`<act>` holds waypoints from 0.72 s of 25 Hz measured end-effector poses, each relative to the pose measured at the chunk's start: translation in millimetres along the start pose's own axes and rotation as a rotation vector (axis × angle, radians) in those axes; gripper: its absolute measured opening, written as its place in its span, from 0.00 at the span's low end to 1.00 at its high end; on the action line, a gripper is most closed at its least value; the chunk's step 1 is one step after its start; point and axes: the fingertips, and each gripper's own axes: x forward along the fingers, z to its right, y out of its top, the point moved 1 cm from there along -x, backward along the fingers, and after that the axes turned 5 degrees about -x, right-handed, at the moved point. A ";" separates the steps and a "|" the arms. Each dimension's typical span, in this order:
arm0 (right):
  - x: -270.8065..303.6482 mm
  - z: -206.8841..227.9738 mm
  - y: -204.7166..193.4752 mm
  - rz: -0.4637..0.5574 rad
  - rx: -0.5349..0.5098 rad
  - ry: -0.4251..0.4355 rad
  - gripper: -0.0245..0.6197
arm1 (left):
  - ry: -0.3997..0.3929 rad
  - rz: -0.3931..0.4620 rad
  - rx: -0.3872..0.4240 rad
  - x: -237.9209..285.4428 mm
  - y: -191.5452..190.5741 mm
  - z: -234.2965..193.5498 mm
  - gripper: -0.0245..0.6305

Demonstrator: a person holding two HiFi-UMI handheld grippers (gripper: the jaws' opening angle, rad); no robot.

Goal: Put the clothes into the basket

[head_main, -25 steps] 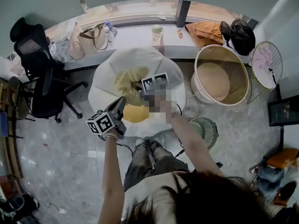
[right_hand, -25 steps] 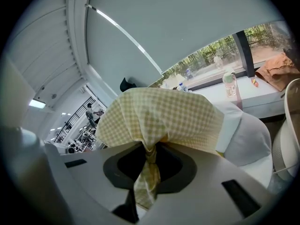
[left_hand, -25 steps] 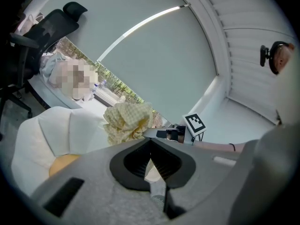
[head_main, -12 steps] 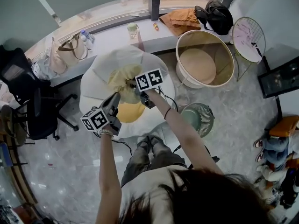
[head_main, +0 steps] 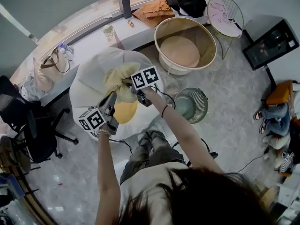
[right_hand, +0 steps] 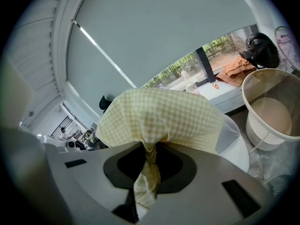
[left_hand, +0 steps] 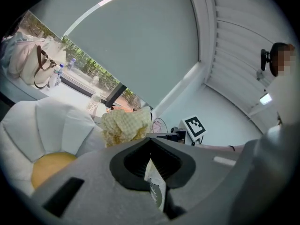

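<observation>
Right gripper (right_hand: 149,158) is clamped tight on a bunched-up yellow checked cloth (right_hand: 159,116), which hangs off the jaws over the white shell-shaped chair (head_main: 86,86), right by the chair's yellow cushion (head_main: 125,111). The cloth's nowhere near in yet: the round beige basket (head_main: 207,40) sits on the floor well apart from it, off past the chair. Left gripper (left_hand: 152,168) has its jaws together with nothing in them, and it's hovering just beside the cushion.
</observation>
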 end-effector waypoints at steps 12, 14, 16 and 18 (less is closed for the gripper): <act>-74.8 25.3 -33.1 0.132 0.105 -0.156 0.12 | -0.146 -0.169 0.071 24.8 -39.4 38.5 0.05; -88.7 30.0 -39.6 0.154 0.124 -0.177 0.12 | -0.174 -0.197 0.075 30.9 -48.2 47.8 0.05; -103.0 35.6 -44.6 0.177 0.139 -0.200 0.12 | -0.203 -0.222 0.088 37.7 -55.4 59.9 0.05; -117.3 41.4 -46.1 0.204 0.152 -0.222 0.12 | -0.235 -0.248 0.106 46.0 -59.9 73.3 0.05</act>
